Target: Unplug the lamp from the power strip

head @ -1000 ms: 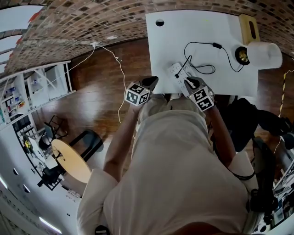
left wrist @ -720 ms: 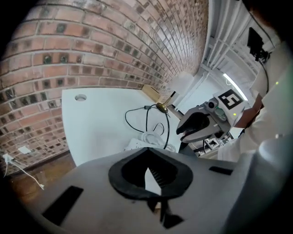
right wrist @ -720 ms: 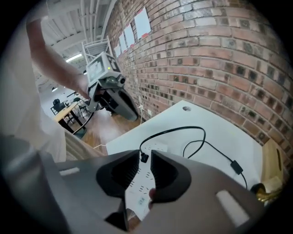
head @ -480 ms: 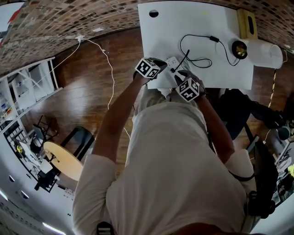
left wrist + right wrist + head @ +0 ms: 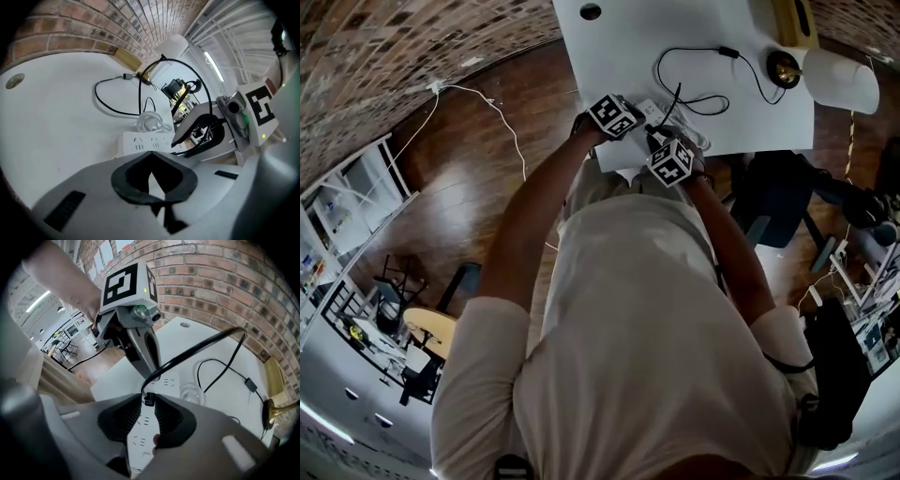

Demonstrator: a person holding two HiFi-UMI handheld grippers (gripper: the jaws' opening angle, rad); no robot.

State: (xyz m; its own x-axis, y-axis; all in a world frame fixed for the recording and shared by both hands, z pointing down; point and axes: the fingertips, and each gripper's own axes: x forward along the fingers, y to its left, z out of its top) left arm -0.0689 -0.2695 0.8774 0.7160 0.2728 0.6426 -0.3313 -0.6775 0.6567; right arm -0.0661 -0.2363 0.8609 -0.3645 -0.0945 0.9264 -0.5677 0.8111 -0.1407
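Standing at a white tabletop (image 5: 609,56), a person holds a gripper in each hand over a long white plastic power strip (image 5: 140,434). The power strip lies flat close to the near edge of the tabletop. A small black plug (image 5: 148,400) sticks up out of one of its sockets. A thin black cord (image 5: 197,350) goes from the plug in loops across the tabletop to the far right corner. There is the lamp (image 5: 785,67), with a shiny gold round base and a white shade. A white cable (image 5: 150,123) lies curled up just beside the power strip, on its far side.

The right gripper (image 5: 149,398) points steeply down at the plug. Its dark fingers (image 5: 130,413) have just been opening. They are spread apart, with the plug between their tips and one finger very close on each side of it.

The left gripper (image 5: 153,157) is just to the left of the right one. Its tip is low, at the far end of the power strip, and I cannot tell if it touches. Its fingers (image 5: 133,176) are pressed together at the tips, with nothing between them.
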